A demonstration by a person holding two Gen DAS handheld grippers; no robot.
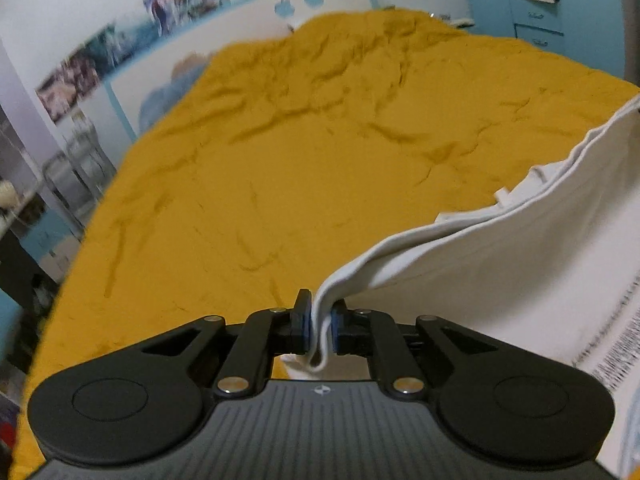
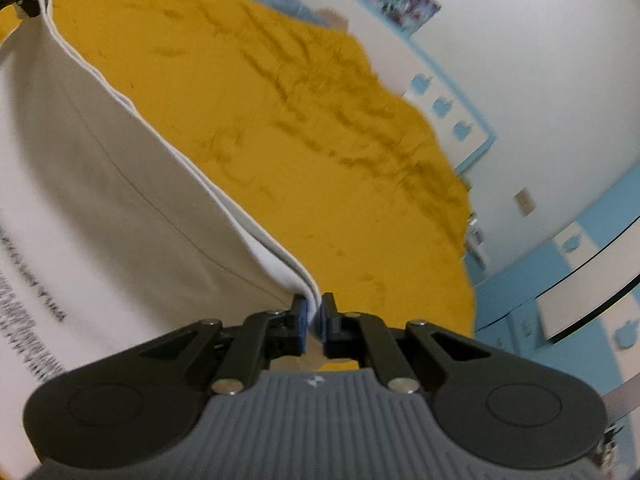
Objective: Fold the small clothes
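We see the left gripper (image 1: 320, 320) pinching the white garment's (image 1: 500, 264) edge. Right gripper (image 2: 315, 320) clamps its other corner, above the yellow bedspread (image 1: 280, 160).

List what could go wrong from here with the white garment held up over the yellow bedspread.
1. The left gripper pinches only a thin bunched edge of the white garment; that corner might slip out.
2. The right gripper also holds just the hem, so the doubled layers could separate.
3. The yellow bedspread is wrinkled; the fold may land uneven.
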